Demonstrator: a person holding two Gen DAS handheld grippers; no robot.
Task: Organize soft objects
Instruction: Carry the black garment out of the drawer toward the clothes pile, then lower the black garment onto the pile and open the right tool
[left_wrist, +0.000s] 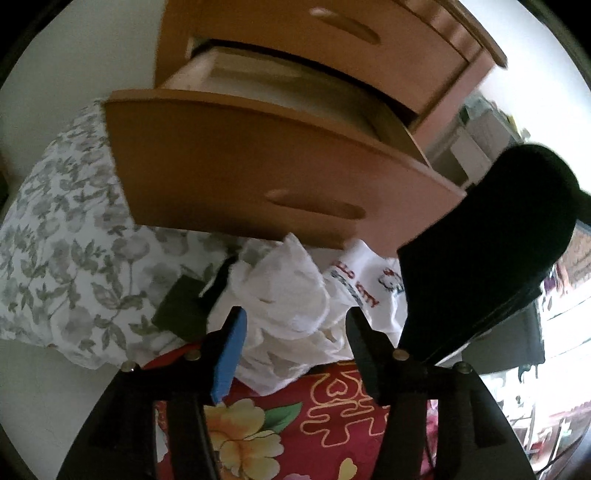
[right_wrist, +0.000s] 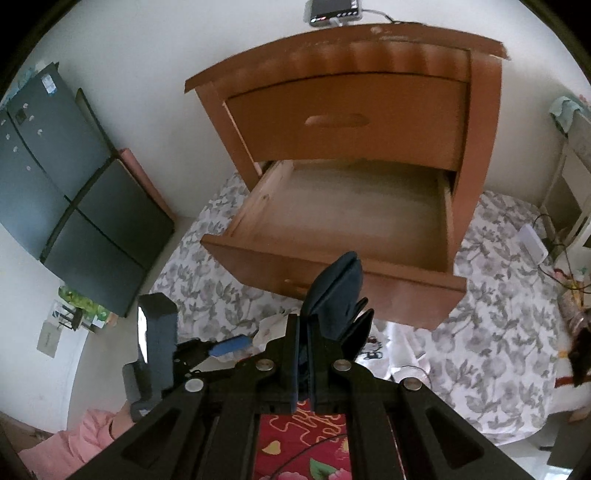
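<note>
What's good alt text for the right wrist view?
The right gripper is shut on a folded dark sock, held just in front of the open lower drawer of a wooden nightstand, which stands on a floral sheet.

Dim, blurred daylight (fisheye-warped edges).

A folded dark navy garment (right_wrist: 334, 302) stands upright, pinched in the right tongs (right_wrist: 303, 343) just before the open lower drawer (right_wrist: 343, 221). White clothes (left_wrist: 295, 295), one printed Hello Kitty, lie crumpled on the floral sheet (left_wrist: 66, 258) below the drawer front.
</note>
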